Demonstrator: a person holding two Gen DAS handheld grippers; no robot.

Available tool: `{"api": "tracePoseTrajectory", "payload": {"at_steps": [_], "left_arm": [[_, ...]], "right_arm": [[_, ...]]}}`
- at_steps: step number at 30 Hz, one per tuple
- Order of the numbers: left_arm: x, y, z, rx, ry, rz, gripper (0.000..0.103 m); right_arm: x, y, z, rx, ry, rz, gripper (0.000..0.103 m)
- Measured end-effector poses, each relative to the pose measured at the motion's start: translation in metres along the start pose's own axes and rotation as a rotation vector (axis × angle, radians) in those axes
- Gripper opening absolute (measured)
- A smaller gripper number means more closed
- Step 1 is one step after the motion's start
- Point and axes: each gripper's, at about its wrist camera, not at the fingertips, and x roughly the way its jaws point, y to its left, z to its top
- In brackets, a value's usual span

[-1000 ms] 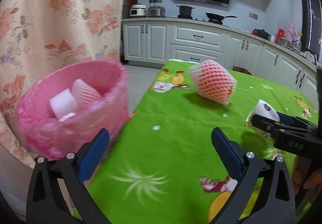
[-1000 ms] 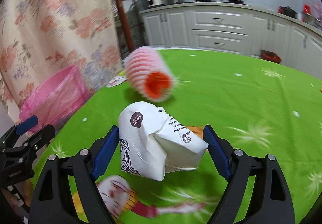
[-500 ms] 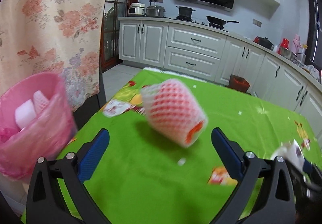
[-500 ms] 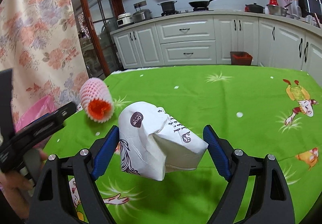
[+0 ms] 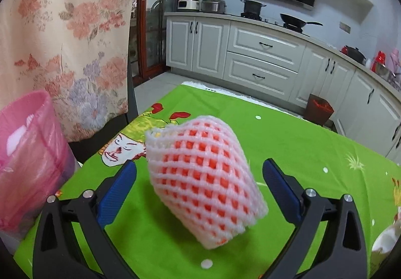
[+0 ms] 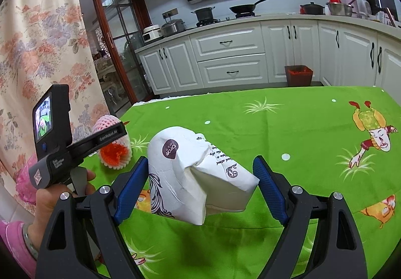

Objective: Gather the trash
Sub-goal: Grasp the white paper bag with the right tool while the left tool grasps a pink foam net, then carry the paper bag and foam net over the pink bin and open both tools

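While your left tongs close, pads not yet touching, the foam fruit net lies between them on the green counter. Your right tongs pinch the crumpled white paper bag above the cloth. Pink-lined bin sits at the counter's left edge.

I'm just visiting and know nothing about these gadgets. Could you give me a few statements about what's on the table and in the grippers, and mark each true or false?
1. The foam net lies between the left gripper's fingers. True; the jaws are closing, not yet touching it.
2. The right gripper is empty. False: a crumpled paper cup sits between its fingers.
3. The tablecloth is blue. False: green with cartoon figures.
4. A pink-lined bin stands off the table's left edge. True.
5. The bin is empty. False: white scraps show inside.
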Motion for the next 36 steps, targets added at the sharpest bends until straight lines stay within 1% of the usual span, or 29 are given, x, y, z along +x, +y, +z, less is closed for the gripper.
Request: {"api": "tracePoseTrajectory", "payload": {"at_steps": [2, 4, 6, 7, 8, 12, 15, 21, 26, 32, 36], "left_arm": [[0.006, 0.000, 0.001, -0.001, 0.025, -0.005, 0.070], [0.009, 0.001, 0.000, 0.004, 0.045, -0.016, 0.062], [0.003, 0.002, -0.003, 0.024, 0.028, -0.027, 0.054], [0.000, 0.002, -0.004, 0.040, 0.020, -0.032, 0.046], [-0.003, 0.002, -0.007, 0.051, 0.016, -0.035, 0.040], [-0.023, 0.012, -0.019, 0.065, 0.008, -0.069, 0.036], [-0.038, 0.021, -0.029, 0.075, -0.002, -0.097, 0.036], [-0.078, 0.042, -0.058, 0.130, -0.025, -0.150, 0.036], [-0.108, 0.057, -0.077, 0.172, -0.041, -0.180, 0.036], [-0.139, 0.070, -0.100, 0.231, -0.054, -0.223, 0.036], [-0.161, 0.076, -0.112, 0.264, -0.076, -0.246, 0.036]], "right_arm": [[0.002, 0.000, -0.003, 0.003, 0.005, -0.002, 0.080], [0.004, 0.000, -0.006, 0.005, 0.013, -0.006, 0.080], [0.006, 0.001, -0.008, 0.007, 0.021, -0.006, 0.080], [0.006, 0.003, -0.009, 0.005, 0.023, -0.006, 0.080], [0.005, 0.005, -0.010, 0.003, 0.022, -0.006, 0.080], [0.002, 0.011, -0.011, -0.013, 0.020, -0.009, 0.080], [-0.003, 0.016, -0.014, -0.019, 0.018, -0.013, 0.080], [-0.016, 0.022, -0.025, -0.032, 0.024, -0.030, 0.080], [-0.029, 0.026, -0.035, -0.041, 0.026, -0.035, 0.080], [-0.045, 0.041, -0.046, -0.069, 0.027, -0.030, 0.080], [-0.053, 0.054, -0.054, -0.097, 0.029, -0.024, 0.080]]}}
